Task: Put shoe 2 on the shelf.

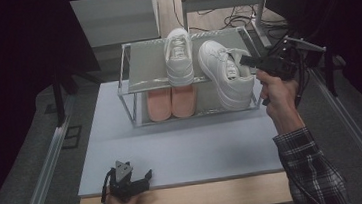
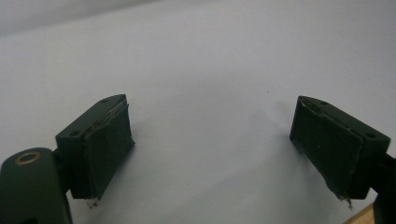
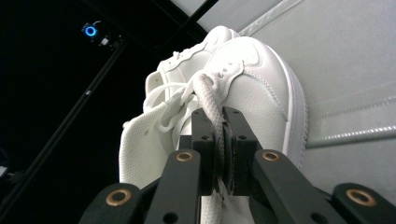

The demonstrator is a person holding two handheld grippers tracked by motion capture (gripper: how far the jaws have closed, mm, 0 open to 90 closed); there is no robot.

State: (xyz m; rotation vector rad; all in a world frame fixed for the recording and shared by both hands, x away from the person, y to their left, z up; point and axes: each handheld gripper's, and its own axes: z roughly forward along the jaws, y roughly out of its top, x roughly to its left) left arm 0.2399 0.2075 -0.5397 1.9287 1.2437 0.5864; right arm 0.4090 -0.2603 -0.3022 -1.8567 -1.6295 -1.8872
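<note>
Right gripper (image 3: 219, 154) pinching white sneaker's lace (image 3: 210, 100) – sneaker (image 1: 226, 72) on rack (image 1: 145, 60) top, left gripper (image 2: 210, 154) spread wide over table (image 2: 210, 56)

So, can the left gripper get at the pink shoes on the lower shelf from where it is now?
Probably yes. The left gripper rests open at the table's near edge, and bare pale table lies between it and the pink shoes, whose shelf front is open.

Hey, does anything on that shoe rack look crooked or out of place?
Yes. The right white sneaker sits askew on the rack's top shelf, angled and overhanging the front edge, unlike the straight left white sneaker. The right hand-held gripper is shut on its lace.
</note>
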